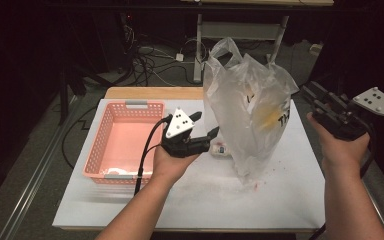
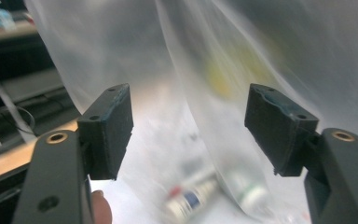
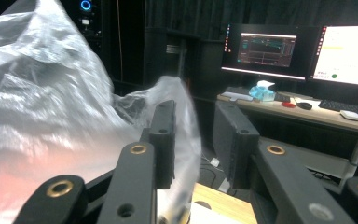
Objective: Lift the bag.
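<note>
The left gripper point(image 1: 206, 126) stood spread (nothing pinched) beside the plastic bag point(image 1: 247, 105); the right gripper point(image 1: 316, 97) stood slightly parted, empty.

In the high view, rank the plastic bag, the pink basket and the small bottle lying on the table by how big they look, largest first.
1. plastic bag, standing tall, roughly on a par with the basket in area, so the top two are close.
2. pink basket.
3. small bottle, by far the smallest.
</note>
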